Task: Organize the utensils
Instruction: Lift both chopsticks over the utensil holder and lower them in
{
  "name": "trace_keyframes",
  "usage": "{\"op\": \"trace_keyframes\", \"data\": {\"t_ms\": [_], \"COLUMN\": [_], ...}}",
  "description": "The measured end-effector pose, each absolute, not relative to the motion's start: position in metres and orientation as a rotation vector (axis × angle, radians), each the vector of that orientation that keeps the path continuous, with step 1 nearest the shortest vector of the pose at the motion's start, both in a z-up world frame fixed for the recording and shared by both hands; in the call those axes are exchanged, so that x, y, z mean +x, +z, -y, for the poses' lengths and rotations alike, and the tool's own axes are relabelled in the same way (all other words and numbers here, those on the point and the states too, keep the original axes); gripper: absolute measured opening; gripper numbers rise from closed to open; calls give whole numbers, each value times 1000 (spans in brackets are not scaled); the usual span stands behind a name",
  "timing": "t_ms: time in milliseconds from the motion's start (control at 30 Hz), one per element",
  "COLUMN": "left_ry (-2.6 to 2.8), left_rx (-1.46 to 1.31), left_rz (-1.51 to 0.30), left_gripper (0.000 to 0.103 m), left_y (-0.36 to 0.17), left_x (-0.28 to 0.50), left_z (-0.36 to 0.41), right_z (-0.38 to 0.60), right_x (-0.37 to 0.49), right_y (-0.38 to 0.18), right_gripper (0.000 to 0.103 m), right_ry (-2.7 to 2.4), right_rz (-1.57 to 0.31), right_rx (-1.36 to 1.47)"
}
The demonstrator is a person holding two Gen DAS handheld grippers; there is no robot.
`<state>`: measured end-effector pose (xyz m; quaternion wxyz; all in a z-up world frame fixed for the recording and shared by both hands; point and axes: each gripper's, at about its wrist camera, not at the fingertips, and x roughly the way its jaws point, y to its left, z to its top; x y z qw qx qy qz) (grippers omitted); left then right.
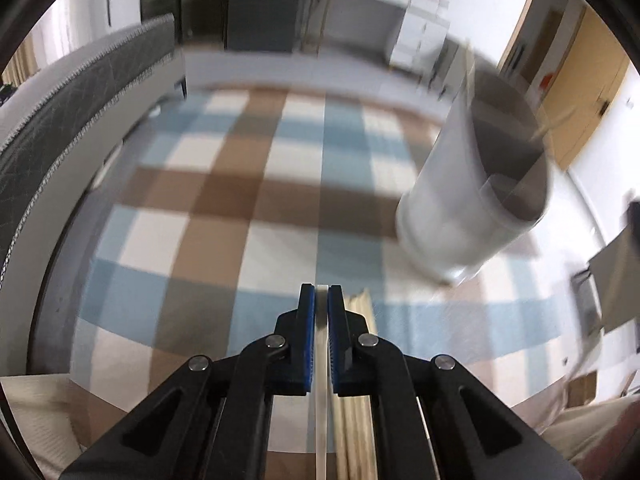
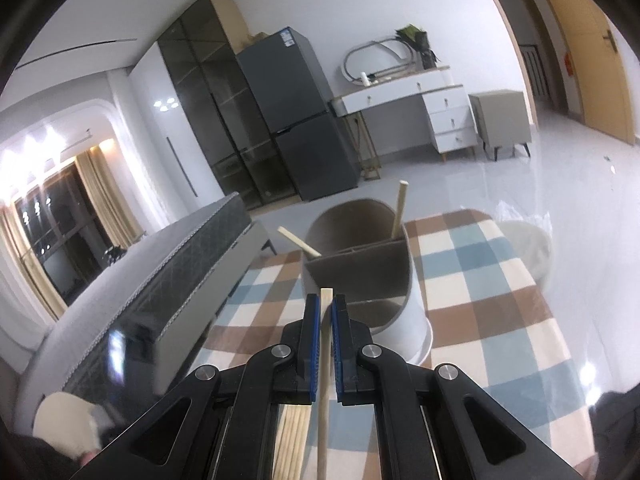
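Observation:
In the left wrist view my left gripper [image 1: 321, 292] is shut on a thin, flat, silvery utensil handle [image 1: 321, 360] that runs back between the blue pads. Pale wooden chopsticks [image 1: 358, 312] show just below and to the right of it. The white utensil holder [image 1: 460, 200] with a brown inside is blurred at the right. In the right wrist view my right gripper [image 2: 326, 300] is shut on a wooden chopstick [image 2: 325, 344], its tip just before the holder [image 2: 416, 320]. Two chopsticks [image 2: 400, 208] lean in the holder's divided compartments.
A blue, brown and white checked cloth [image 2: 500, 320] covers the table. A grey mattress [image 2: 168, 280] lies along the left side. A white bag [image 2: 528, 248] sits past the cloth at the right. A gloved hand [image 2: 64, 424] shows at the lower left. Fridge and desk stand far back.

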<state>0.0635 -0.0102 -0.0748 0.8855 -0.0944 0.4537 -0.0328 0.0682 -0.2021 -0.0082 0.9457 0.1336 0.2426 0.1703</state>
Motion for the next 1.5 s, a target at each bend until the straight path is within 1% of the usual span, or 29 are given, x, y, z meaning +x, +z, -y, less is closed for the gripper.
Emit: {"op": "trace_keyframes", "data": {"t_ms": [100,200,467,800,1167,1367,1500], "left_ry": [-95,-119,-119,-190,-343,-380,-389], "left_rx": [-189,-209,-196,-200,-274,-342,-382], "left_rz": [-863,-839,-891,-891,-810,-694,-589], "left_gripper": [2,2,1,1,1,1,1], "left_y": [-54,-43,-46,-19,54,107,131], "left_x": [53,48,56,48,65,89,109], "left_z": [12,8,2,5,22,22,21], "right_z": [197,191,171,176,193,208,218], "right_x": [61,54,41,34,46,69,95], "right_y": [-6,-4,-5,3,51,85,108], "right_gripper": [5,5,5,5,5,5,5], "right_ry": [355,363,387,372,360,351,375], "right_rz": [-472,-450,-433,-409,-283,-220,-173], "right_rx": [257,234,156,171,178,150,205]}}
